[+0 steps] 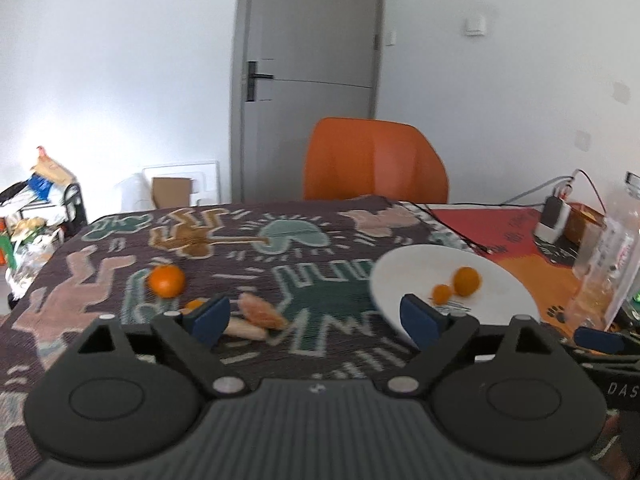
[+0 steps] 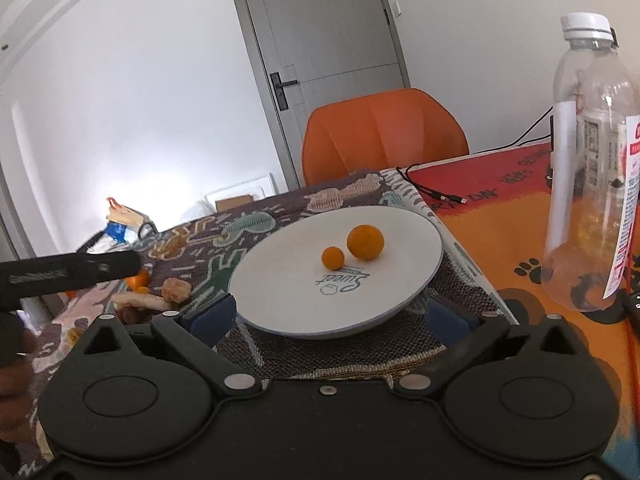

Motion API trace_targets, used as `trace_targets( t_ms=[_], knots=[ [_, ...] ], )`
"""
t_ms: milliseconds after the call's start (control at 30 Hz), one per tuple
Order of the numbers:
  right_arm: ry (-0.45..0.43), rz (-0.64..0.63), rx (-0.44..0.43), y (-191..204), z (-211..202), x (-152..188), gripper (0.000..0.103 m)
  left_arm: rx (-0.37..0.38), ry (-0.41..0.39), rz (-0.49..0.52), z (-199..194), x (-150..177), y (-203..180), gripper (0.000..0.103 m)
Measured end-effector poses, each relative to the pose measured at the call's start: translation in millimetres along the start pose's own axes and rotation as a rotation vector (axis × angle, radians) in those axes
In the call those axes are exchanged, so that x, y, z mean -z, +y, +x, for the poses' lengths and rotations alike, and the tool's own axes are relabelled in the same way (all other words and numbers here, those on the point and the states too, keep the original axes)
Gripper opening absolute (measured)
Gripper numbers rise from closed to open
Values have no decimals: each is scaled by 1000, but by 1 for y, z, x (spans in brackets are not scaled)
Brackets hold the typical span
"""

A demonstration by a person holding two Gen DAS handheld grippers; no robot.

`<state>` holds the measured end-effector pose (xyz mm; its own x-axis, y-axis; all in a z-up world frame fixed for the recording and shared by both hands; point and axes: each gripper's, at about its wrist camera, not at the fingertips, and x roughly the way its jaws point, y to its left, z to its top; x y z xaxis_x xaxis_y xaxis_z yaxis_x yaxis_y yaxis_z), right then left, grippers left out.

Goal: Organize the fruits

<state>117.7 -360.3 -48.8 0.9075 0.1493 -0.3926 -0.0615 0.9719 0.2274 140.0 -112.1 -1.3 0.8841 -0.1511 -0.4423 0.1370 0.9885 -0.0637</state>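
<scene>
A white plate (image 2: pixel 400 288) sits on the patterned tablecloth and holds a large orange (image 2: pixel 365 242) and a small orange (image 2: pixel 333 257). It also shows in the left wrist view (image 1: pixel 408 268), with the large orange (image 1: pixel 465 281) and the small orange (image 1: pixel 442 293). Left of the plate lie a loose orange (image 1: pixel 166 280), a small orange piece (image 1: pixel 194 304) and pale peel or fruit pieces (image 1: pixel 260 312). My left gripper (image 1: pixel 316 320) is open and empty above the cloth between these and the plate. My right gripper (image 2: pixel 332 318) is open and empty at the plate's near rim.
A clear plastic bottle (image 2: pixel 588 168) stands right of the plate on an orange mat. An orange chair (image 1: pixel 374 160) stands behind the table. A cable (image 2: pixel 440 196) and a charger (image 1: pixel 554 218) lie at the back right. The left gripper's body (image 2: pixel 68 272) shows at the left.
</scene>
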Motion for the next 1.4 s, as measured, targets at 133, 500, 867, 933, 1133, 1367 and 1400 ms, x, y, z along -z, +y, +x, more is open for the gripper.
trace_targets(
  t_ms=[133,500,867,933,1133,1367,1400],
  knots=[
    [9,-22,-3,10,0,1,103,-37,-16,-21,-9,3,15,93],
    [39,-25,-108,34,2,7,103,-117,0,-73,-30,22,53,96],
    [68,-59,-208,61,7,11,103,-162,-10,-103,-46,35,92,96],
    [67,-62,-225,65,7,11,103,-166,-9,-115,-48,35,99,96],
    [64,-84,-263,78,9,10,103,-193,-9,-161,-50,39,117,94],
    [91,-88,-285,88,20,8,94,-209,-8,-187,-46,41,130,80],
    [97,-87,-289,89,22,8,94,-211,-8,-189,-44,41,132,78]
  ],
)
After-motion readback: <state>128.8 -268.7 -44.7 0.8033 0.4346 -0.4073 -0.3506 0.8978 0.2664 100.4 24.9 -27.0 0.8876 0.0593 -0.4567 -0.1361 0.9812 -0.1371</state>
